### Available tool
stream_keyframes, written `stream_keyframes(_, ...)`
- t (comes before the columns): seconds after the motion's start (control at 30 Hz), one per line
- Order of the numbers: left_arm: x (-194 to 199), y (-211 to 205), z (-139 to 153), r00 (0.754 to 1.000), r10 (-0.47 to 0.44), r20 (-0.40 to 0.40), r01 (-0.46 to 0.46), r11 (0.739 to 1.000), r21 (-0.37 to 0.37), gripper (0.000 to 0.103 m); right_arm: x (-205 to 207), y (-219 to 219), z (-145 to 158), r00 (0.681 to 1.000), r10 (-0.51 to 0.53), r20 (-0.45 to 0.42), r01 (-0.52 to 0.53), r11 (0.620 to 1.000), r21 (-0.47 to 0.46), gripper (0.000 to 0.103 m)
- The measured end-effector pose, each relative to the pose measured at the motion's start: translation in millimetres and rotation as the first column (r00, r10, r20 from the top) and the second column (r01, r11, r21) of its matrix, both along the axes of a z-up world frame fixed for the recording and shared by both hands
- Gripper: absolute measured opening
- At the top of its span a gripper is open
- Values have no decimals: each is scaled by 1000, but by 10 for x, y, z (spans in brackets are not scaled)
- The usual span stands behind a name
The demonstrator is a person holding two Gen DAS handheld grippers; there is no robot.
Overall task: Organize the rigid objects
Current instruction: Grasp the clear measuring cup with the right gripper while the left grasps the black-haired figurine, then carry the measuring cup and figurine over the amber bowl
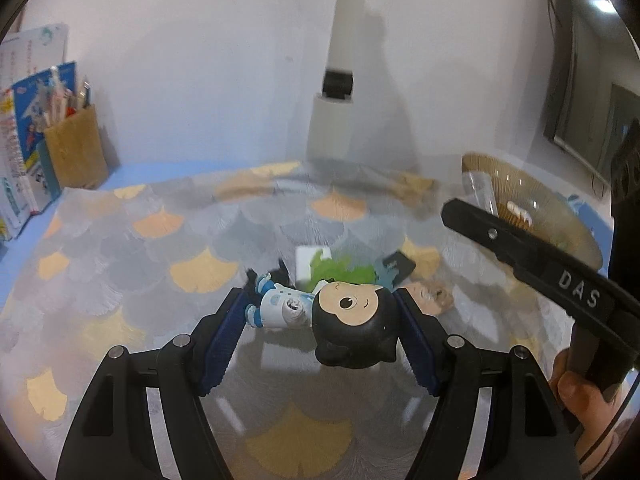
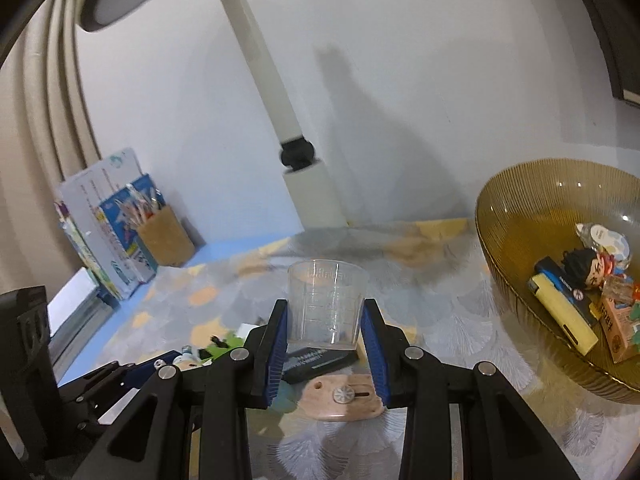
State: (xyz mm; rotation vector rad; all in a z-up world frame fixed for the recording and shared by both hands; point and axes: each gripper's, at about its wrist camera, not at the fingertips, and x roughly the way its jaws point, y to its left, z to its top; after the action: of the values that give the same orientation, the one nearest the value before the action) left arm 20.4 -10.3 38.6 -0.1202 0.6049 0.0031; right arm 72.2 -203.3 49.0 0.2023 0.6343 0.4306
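Note:
My left gripper (image 1: pixel 320 304) is shut on a toy figurine (image 1: pixel 324 316) with a black head and a white and blue body, held above the table. My right gripper (image 2: pixel 326 320) is shut on a clear measuring cup (image 2: pixel 326 304), held upright above the table. The right gripper also shows at the right of the left wrist view (image 1: pixel 520 252). An amber glass bowl (image 2: pixel 508 240) stands at the right with a yellow lighter (image 2: pixel 564 316), a small figurine (image 2: pixel 592 272) and several other small items in it. The bowl also shows in the left wrist view (image 1: pixel 532 196).
On the patterned mat (image 1: pixel 160 248) lie a green toy (image 1: pixel 340 272), a white block (image 1: pixel 310 258), a black card (image 2: pixel 316 362) and a pink flat piece (image 2: pixel 344 394). A lamp post base (image 2: pixel 312 196) stands at the back. A pencil holder (image 2: pixel 166 234) and books (image 2: pixel 104 220) stand at the back left.

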Motion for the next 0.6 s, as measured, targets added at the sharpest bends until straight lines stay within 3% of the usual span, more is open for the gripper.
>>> stream_keyframes(0.2,-101,-59,70,997,8,81,-11,999,35,71,-159,-10,80,997,31,72,-33,999,26,35)
stream_keyframes(0.37,-124,-92,96,995,2,102,-8,999,53,71,-278,-46,110,996,36,85,-38,999,22,35)
stream_keyframes(0.47,-129,-48,102,994,5,113,-8,1000,24,71,-349,-99,134,994,21,104,-24,999,29,35)
stream_keyframes(0.6,4,-102,178,994,-20,111,15,999,45,71,-363,-311,158,995,-19,98,10,995,99,35)
